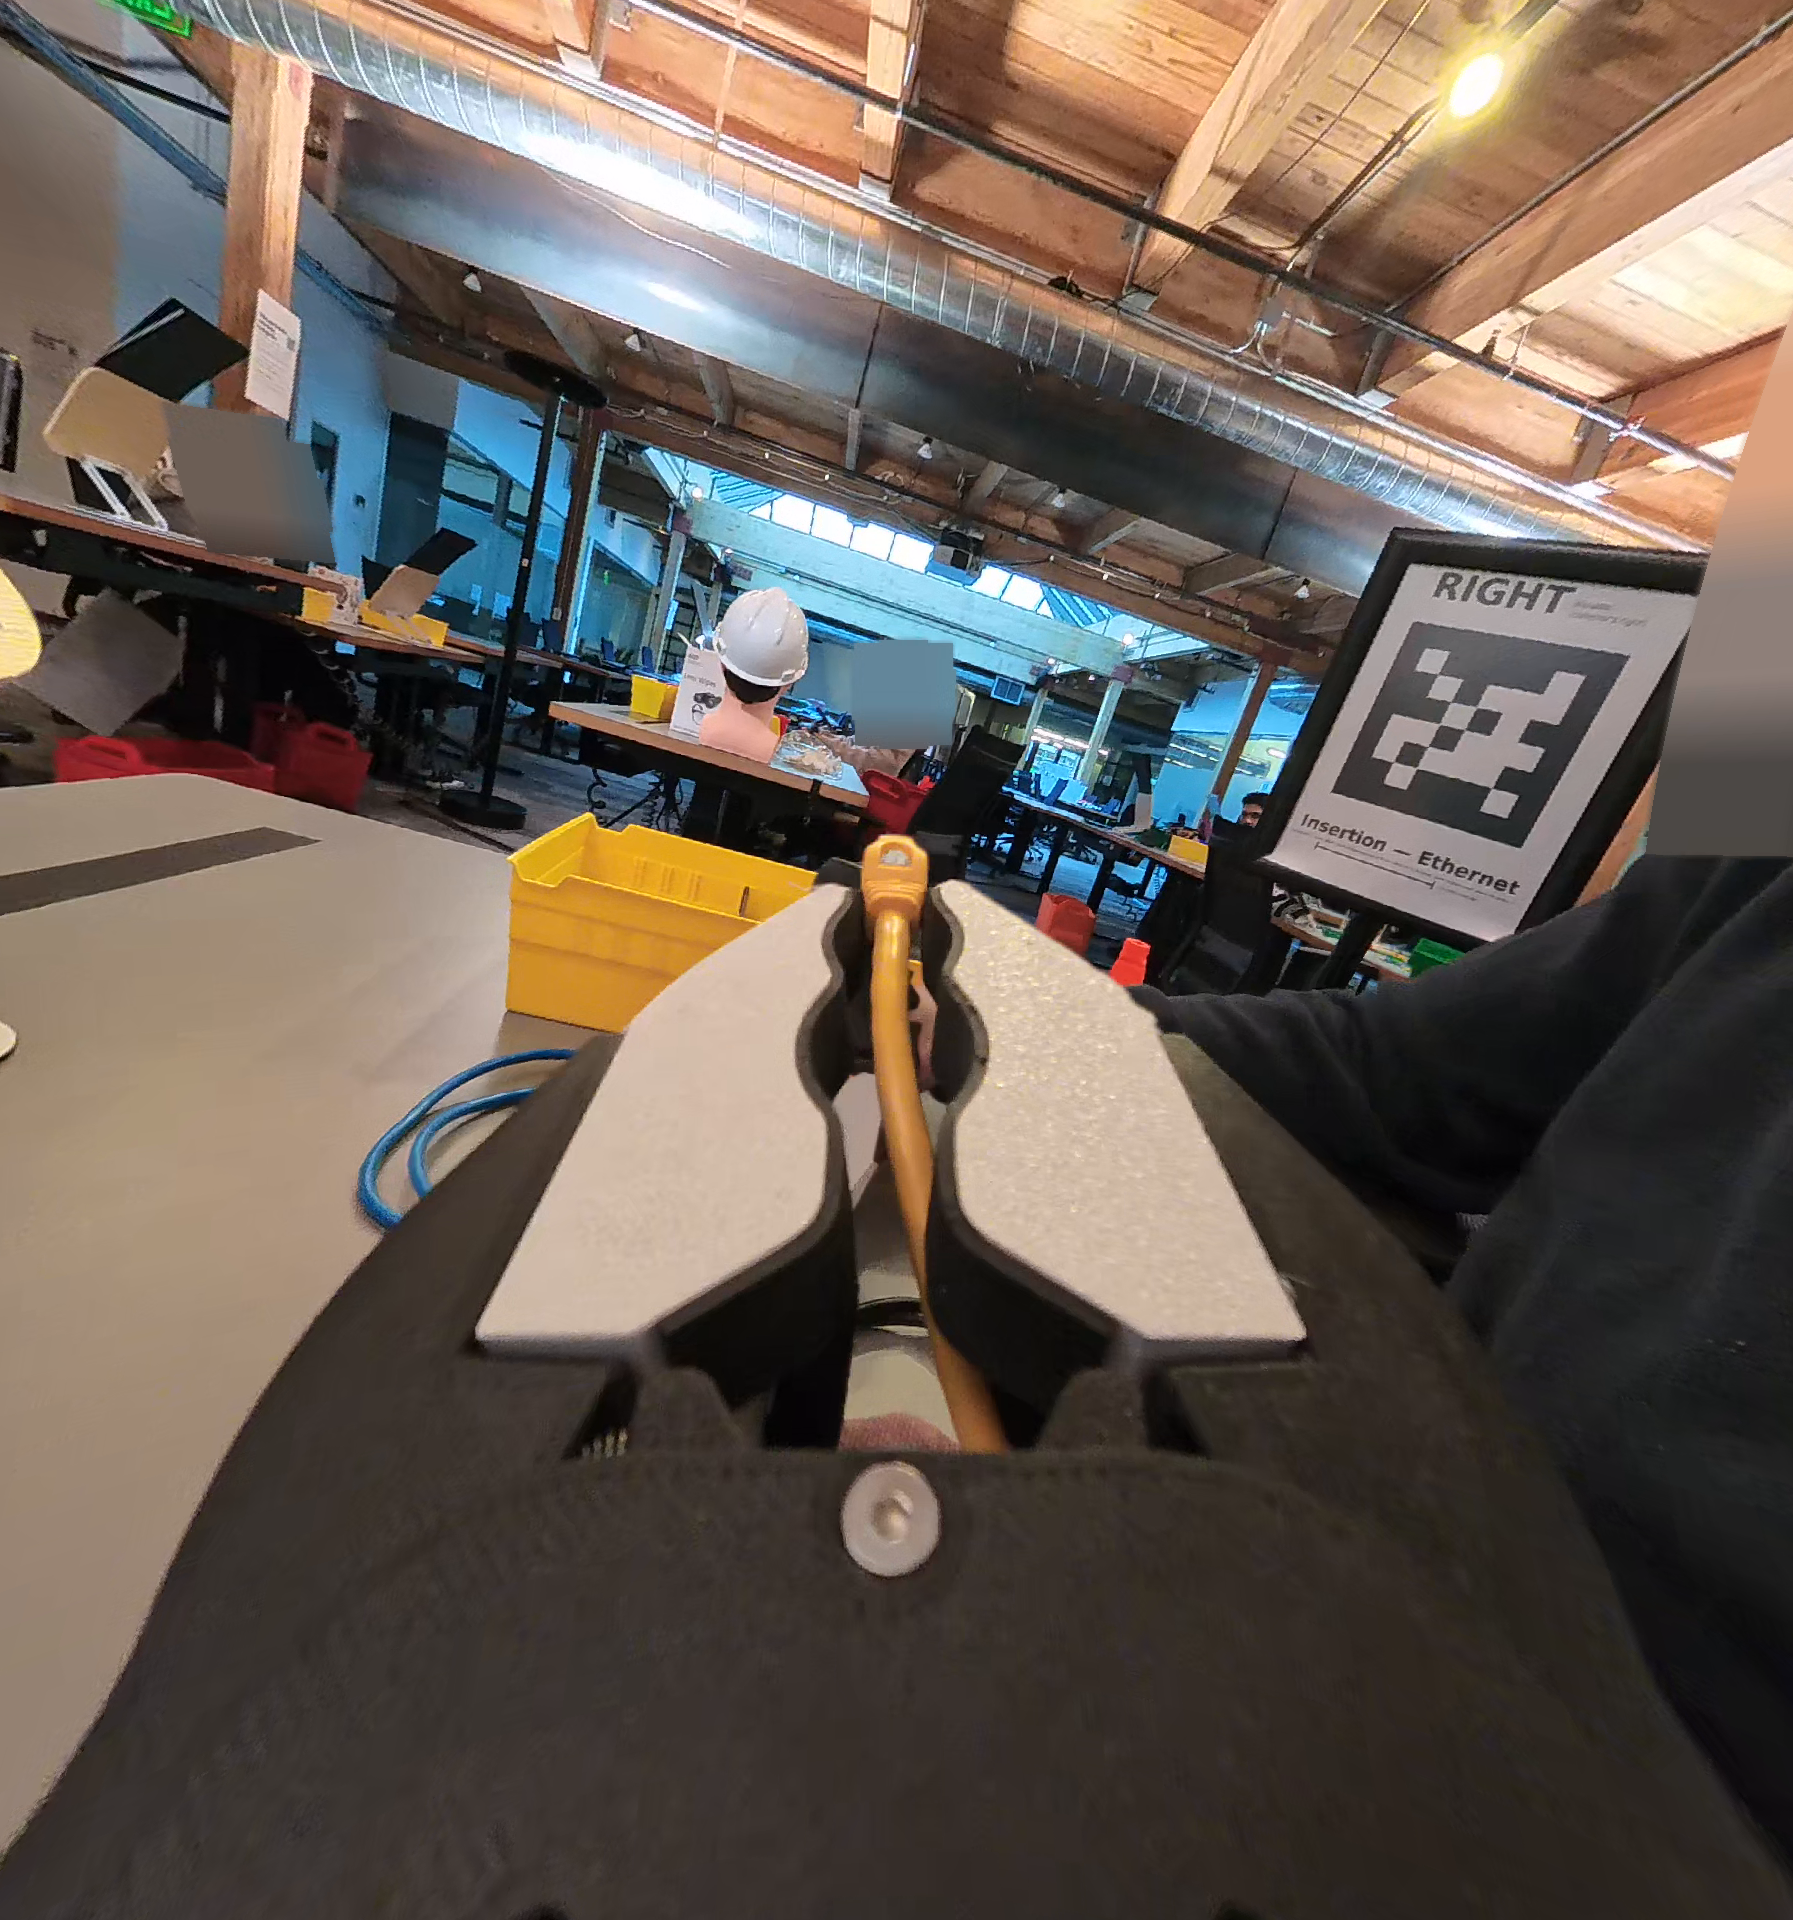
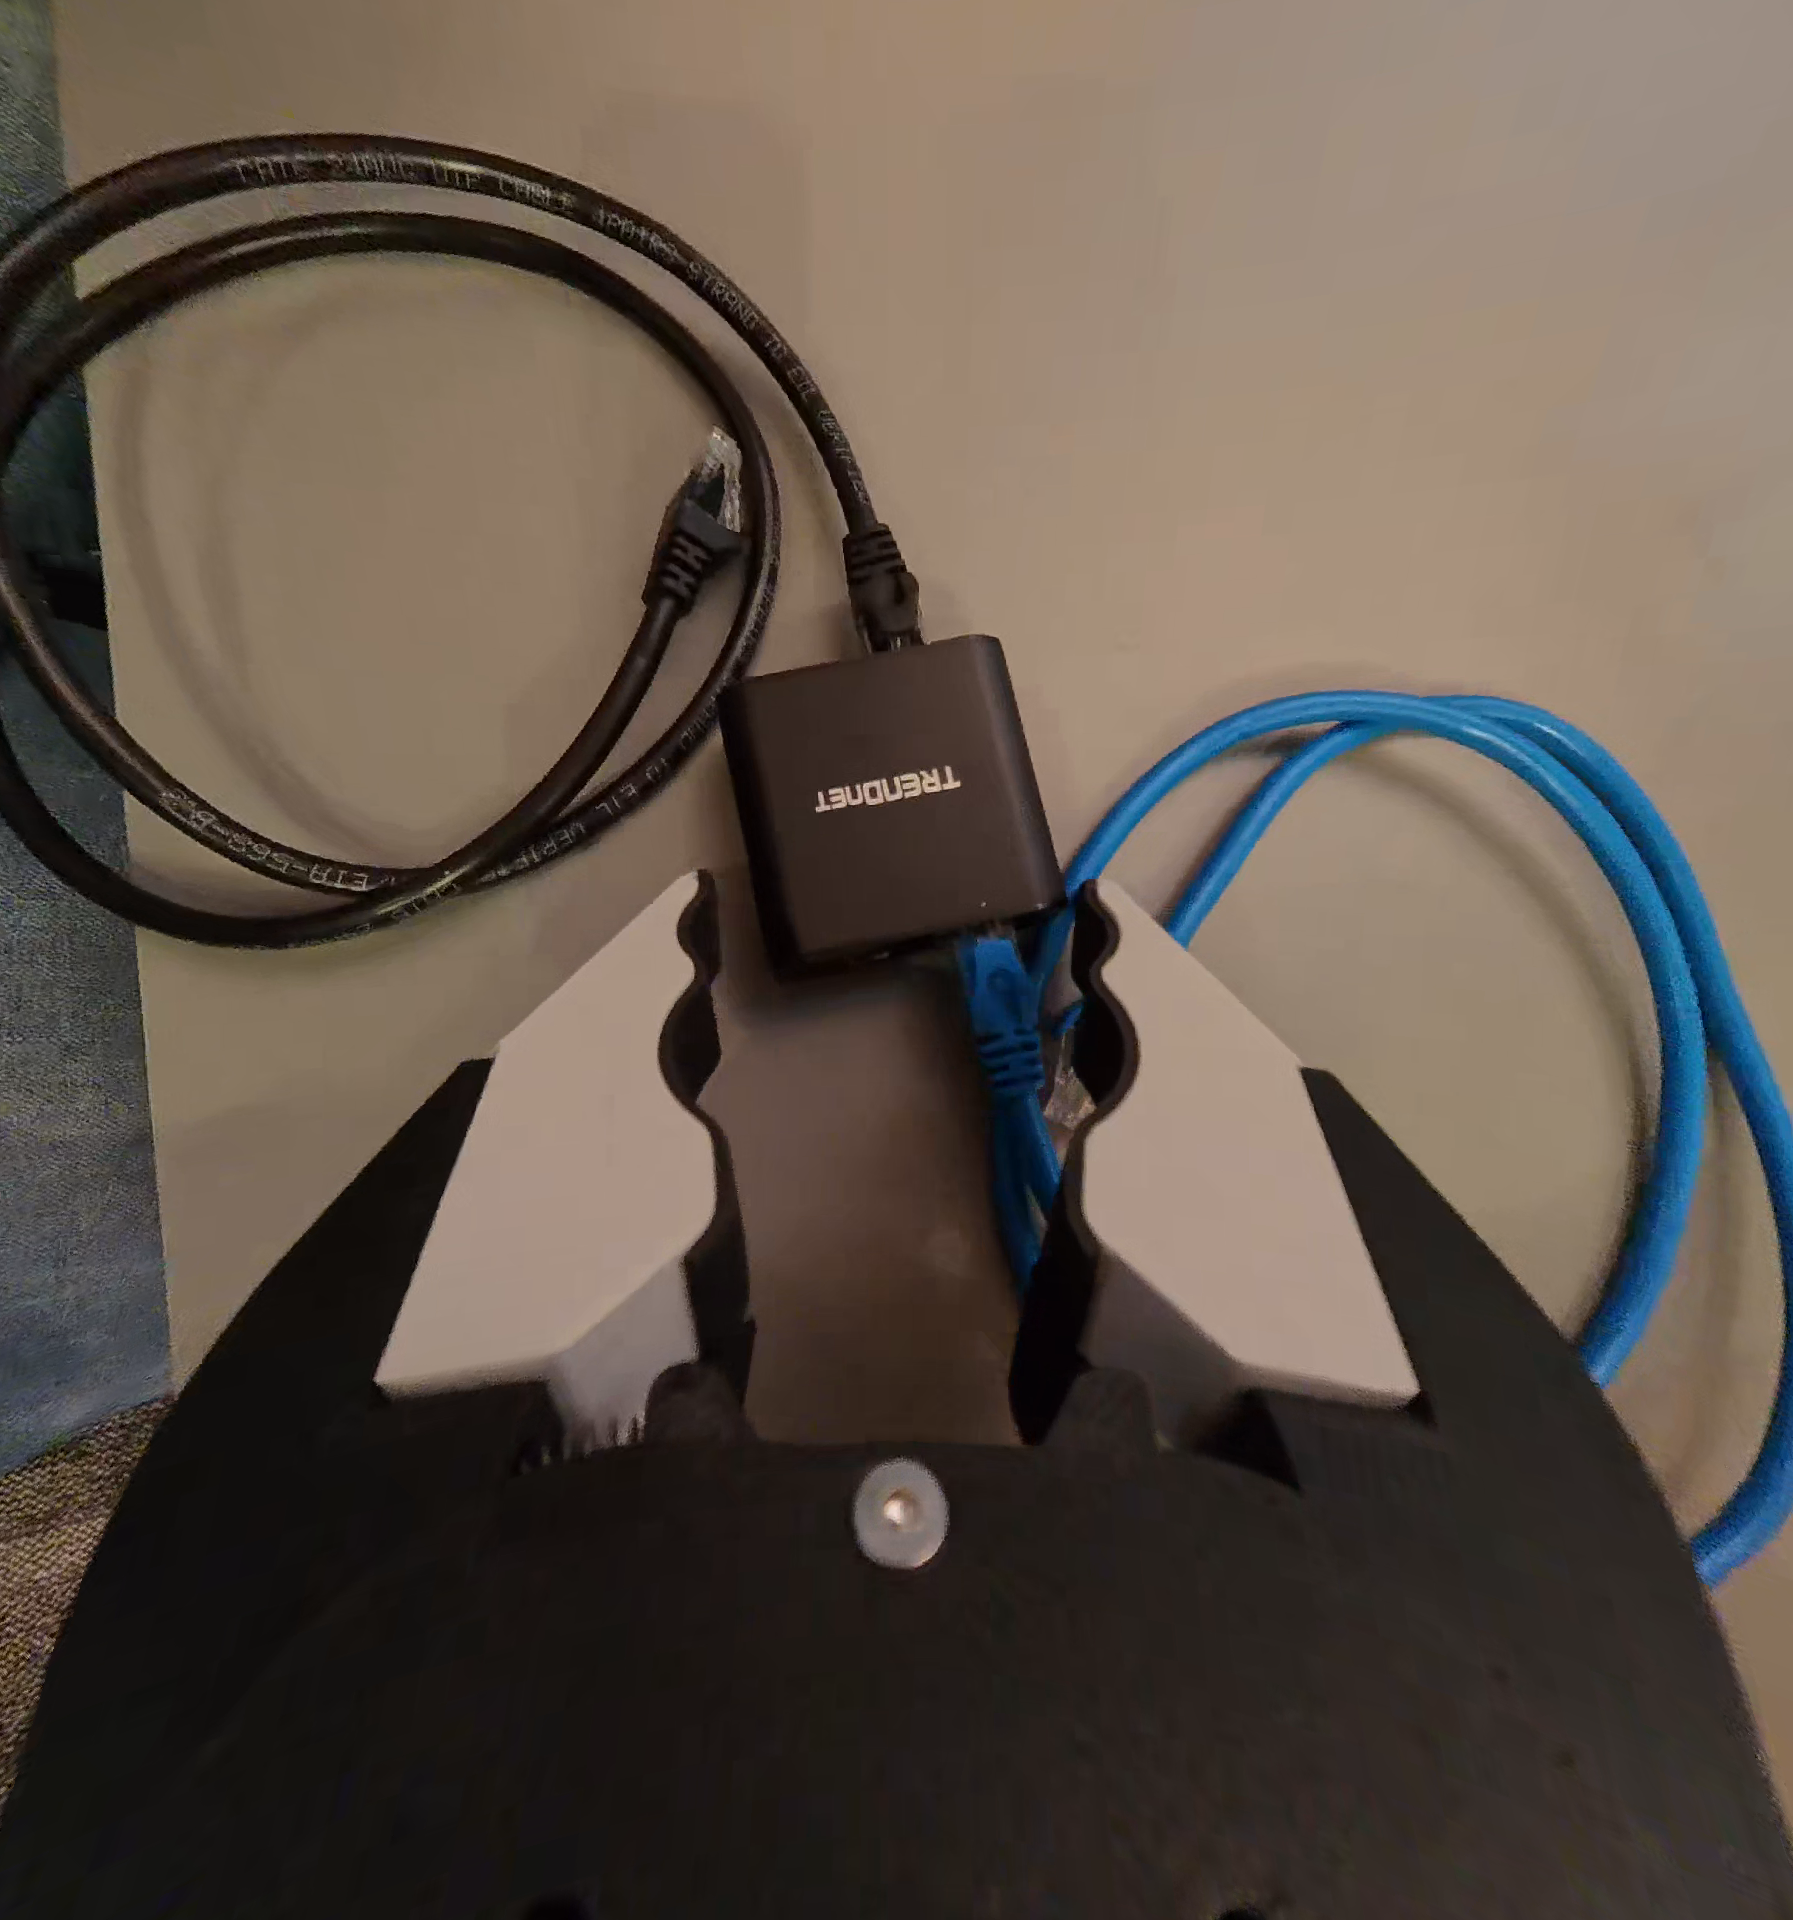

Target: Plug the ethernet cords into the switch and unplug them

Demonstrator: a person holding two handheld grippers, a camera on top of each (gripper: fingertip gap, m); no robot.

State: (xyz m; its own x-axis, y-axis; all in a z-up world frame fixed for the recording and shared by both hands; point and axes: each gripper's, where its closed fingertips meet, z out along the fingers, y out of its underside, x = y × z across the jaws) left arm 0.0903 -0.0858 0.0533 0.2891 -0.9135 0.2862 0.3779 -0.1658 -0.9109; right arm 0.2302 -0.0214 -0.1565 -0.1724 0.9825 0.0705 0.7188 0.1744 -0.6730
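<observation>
With my left gripper (image 1: 892,914) pinching the orange cord (image 1: 897,1049) and right jaws spread around the switch (image 2: 887,795), misalignment risks jamming the plug.

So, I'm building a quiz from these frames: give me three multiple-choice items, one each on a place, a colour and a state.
1. Where does the black cord plug into the switch?
A. far side
B. near side
C. top

2. What colour is the cord in the left gripper?
A. blue
B. orange
C. black

3. The right gripper is:
A. shut on the switch
B. shut on a cord
C. open

Answers: 1 A, its plug enters the edge away from the camera. 2 B, an orange cord runs between the fingers. 3 C, its fingers stand apart.
</observation>
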